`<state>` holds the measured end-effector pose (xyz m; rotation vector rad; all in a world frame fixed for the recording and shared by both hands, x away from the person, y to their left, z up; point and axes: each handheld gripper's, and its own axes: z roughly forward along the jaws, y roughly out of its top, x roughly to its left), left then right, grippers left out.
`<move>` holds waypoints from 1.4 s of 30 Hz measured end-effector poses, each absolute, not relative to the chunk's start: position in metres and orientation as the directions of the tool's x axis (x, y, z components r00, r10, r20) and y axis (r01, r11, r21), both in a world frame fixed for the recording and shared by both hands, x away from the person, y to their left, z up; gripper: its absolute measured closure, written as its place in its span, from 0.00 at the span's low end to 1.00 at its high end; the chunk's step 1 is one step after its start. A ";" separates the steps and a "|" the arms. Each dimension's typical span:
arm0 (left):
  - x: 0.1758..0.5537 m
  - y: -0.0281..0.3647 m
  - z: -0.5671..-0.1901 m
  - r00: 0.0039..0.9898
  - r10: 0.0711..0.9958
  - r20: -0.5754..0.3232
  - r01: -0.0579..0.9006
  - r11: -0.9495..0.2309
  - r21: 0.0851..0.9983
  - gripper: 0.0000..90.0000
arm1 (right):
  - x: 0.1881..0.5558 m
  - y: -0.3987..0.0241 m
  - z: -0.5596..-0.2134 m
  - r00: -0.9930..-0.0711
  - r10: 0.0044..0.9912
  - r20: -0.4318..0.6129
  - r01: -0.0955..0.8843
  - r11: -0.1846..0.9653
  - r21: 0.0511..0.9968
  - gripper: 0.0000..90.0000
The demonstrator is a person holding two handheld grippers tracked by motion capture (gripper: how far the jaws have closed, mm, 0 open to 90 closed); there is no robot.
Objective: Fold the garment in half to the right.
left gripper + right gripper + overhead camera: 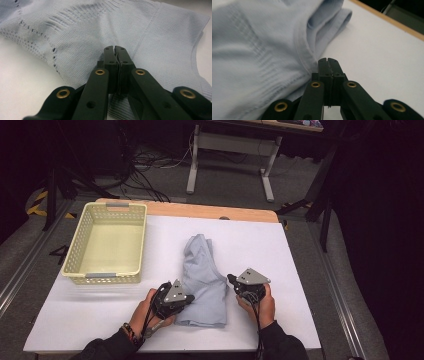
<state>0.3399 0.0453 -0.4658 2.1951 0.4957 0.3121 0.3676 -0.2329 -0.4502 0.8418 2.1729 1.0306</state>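
Both hand-held grippers, left gripper (187,297) at seven o'clock and right gripper (232,279) at five, had jaws pressed together, seemingly pinching opposite edges of the pale blue knitted garment (204,280) lying mid-table, likely to fold it.

Recording station in a laboratory or workshop. The work table (280,245) was covered by a white sheet with its wooden edge exposed at the far side and stood on grey carpet. Loose black cables (145,170) lay across the floor behind it, beside the white metal legs of a second bench (230,150). Dark stands (50,195) flanked the table, and the surroundings were unlit.
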 end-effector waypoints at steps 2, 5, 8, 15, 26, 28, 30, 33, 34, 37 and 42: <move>0.340 0.045 -0.466 0.890 0.453 0.054 0.240 -0.566 0.789 0.98 | 0.362 -0.233 -0.444 -0.637 0.739 -0.222 0.256 0.474 0.843 1.00; 0.340 0.046 -0.466 0.889 0.454 0.051 0.242 -0.564 0.790 0.98 | 0.354 -0.228 -0.439 -0.640 0.730 -0.239 0.207 0.463 0.862 1.00; 0.339 0.045 -0.466 0.889 0.455 0.057 0.239 -0.567 0.788 0.98 | 0.351 -0.221 -0.440 -0.656 0.709 -0.257 0.188 0.484 0.855 1.00; 0.338 0.044 -0.466 0.886 0.458 0.072 0.233 -0.575 0.784 0.98 | 0.356 -0.207 -0.458 -0.754 0.611 -0.240 0.239 0.596 0.766 1.00; 0.337 0.043 -0.465 0.888 0.453 0.079 0.228 -0.584 0.779 0.98 | 0.351 -0.213 -0.456 -0.740 0.620 -0.259 0.256 0.616 0.745 1.00; 0.337 0.043 -0.465 0.889 0.451 0.082 0.226 -0.586 0.778 0.98 | 0.351 -0.215 -0.457 -0.740 0.624 -0.250 0.273 0.619 0.736 1.00; 0.337 0.042 -0.464 0.888 0.452 0.083 0.227 -0.588 0.776 0.98 | 0.352 -0.217 -0.459 -0.739 0.634 -0.227 0.294 0.607 0.738 1.00; 0.335 0.042 -0.465 0.883 0.462 0.086 0.224 -0.574 0.787 0.98 | 0.352 -0.218 -0.463 -0.739 0.640 -0.211 0.310 0.601 0.736 1.00; 0.335 0.042 -0.465 0.883 0.462 0.086 0.224 -0.574 0.787 0.98 | 0.352 -0.218 -0.463 -0.739 0.640 -0.211 0.310 0.601 0.736 1.00; 0.334 0.043 -0.460 0.884 0.461 0.077 0.216 -0.551 0.806 0.98 | 0.351 -0.216 -0.463 -0.736 0.640 -0.220 0.308 0.606 0.733 1.00; 0.343 0.045 -0.435 0.859 0.505 0.085 0.201 -0.486 0.851 0.99 | 0.352 -0.214 -0.465 -0.735 0.643 -0.213 0.312 0.601 0.736 1.00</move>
